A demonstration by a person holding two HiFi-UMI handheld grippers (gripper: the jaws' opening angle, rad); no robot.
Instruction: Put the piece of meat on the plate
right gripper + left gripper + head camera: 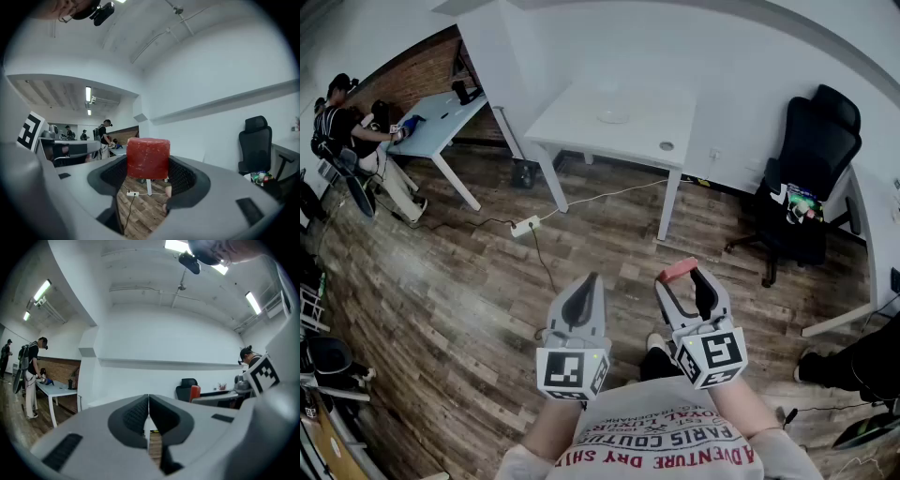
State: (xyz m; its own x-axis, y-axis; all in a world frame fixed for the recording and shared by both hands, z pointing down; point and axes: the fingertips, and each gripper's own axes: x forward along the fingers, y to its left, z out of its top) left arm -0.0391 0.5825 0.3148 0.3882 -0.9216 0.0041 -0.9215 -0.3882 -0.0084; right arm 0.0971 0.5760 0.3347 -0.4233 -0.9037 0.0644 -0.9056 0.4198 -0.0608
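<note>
A red block of meat (pixel 678 271) sits between the tips of my right gripper (pixel 682 277), whose jaws are shut on it and held level over the wooden floor. In the right gripper view the meat (pixel 148 157) fills the gap between the dark pads (pixel 183 177). My left gripper (pixel 585 287) hangs beside it to the left, jaws shut with nothing in them; its pads (pixel 136 414) meet in the left gripper view. A pale plate (pixel 614 116) lies on the white table (pixel 572 127) well ahead of both grippers.
A small round object (pixel 666 146) lies on the same table. A black office chair (pixel 814 159) stands to the right. A power strip (pixel 525 226) and its cable lie on the floor. At far left a person (pixel 342 127) sits at another table (pixel 441 117).
</note>
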